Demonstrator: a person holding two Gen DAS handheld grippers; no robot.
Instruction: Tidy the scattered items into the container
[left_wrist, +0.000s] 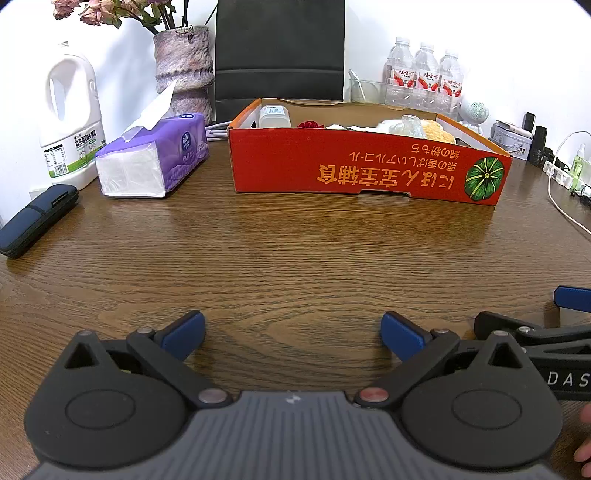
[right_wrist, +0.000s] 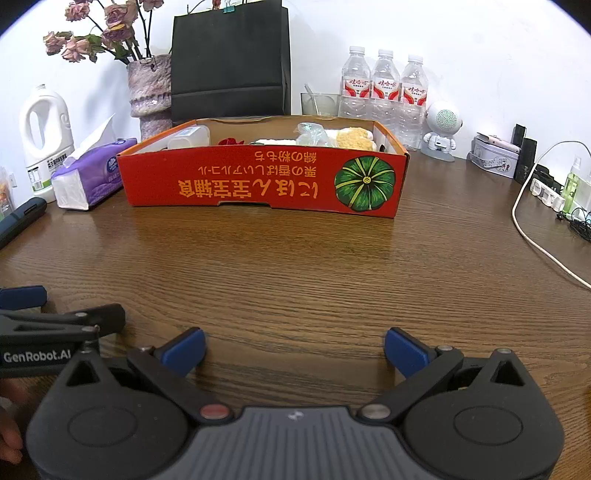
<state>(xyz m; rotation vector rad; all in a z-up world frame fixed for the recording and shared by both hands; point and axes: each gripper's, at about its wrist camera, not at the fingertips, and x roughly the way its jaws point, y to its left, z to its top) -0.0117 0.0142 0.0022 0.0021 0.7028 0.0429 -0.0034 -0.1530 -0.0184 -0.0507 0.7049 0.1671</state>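
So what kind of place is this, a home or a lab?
Most likely a lived-in home or office desk: a wooden table against a white wall, holding a vase of dried roses, a tissue pack and bottled water.

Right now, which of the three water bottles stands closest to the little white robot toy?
The rightmost water bottle in the right wrist view. It stands right beside the white robot toy, while the other two line up farther left, toward the glass.

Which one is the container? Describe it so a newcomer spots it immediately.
Start at the tall black paper bag against the back wall. Directly in front of it on the wooden table sits the red cardboard box, low and open-topped, already holding several items. Unlike the purple tissue pack to its left, it bears upside-down orange lettering and a green pumpkin picture.
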